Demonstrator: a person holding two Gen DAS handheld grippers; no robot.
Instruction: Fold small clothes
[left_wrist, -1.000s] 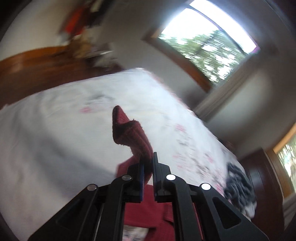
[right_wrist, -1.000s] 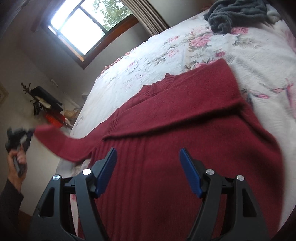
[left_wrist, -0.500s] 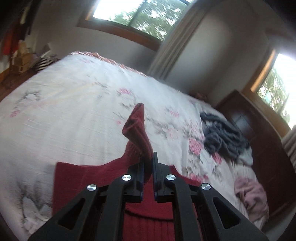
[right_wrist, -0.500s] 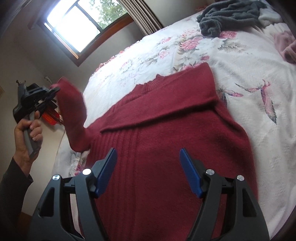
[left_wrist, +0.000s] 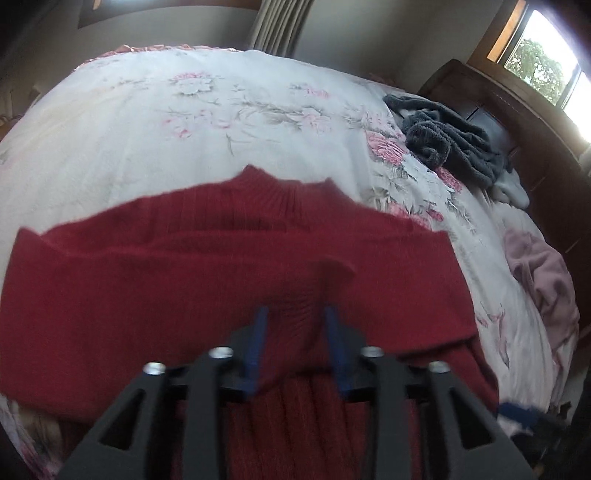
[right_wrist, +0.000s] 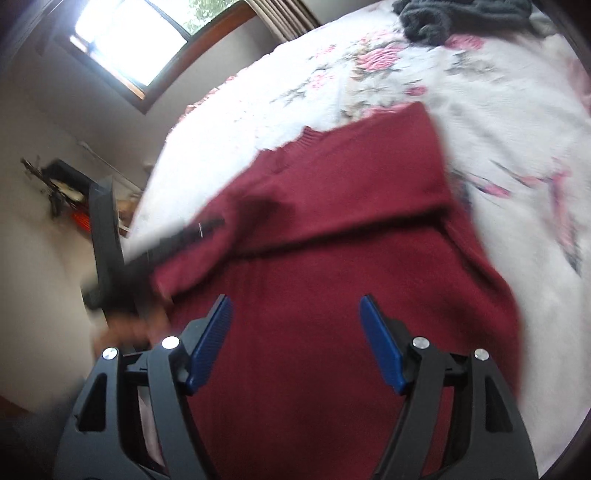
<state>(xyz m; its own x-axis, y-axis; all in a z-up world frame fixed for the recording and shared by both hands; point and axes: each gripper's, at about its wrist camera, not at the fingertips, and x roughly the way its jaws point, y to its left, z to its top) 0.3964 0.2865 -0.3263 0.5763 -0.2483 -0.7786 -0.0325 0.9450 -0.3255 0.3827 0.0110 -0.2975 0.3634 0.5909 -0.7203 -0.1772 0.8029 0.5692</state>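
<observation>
A dark red knit sweater (left_wrist: 147, 280) lies flat on the floral bedspread (left_wrist: 184, 110), collar toward the far side. One sleeve (left_wrist: 306, 288) is folded across its chest. My left gripper (left_wrist: 295, 314) is open, its blue fingers parted on either side of that sleeve's cuff end. In the right wrist view the sweater (right_wrist: 351, 258) fills the middle, and the left gripper (right_wrist: 212, 224) reaches in from the left over the folded sleeve (right_wrist: 199, 258), blurred. My right gripper (right_wrist: 295, 314) hangs open above the sweater's lower body, holding nothing.
A dark grey garment (left_wrist: 450, 147) is heaped at the bed's far right, with something white (left_wrist: 511, 190) beside it and a pink garment (left_wrist: 543, 277) nearer. Dark wooden furniture (left_wrist: 535, 122) runs along the right. A person's hand (right_wrist: 125, 325) holds the left tool.
The left gripper carried the sleeve in over the sweater's chest, came down low and opened, leaving the sleeve lying across. The right gripper stayed open and shifted only slightly.
</observation>
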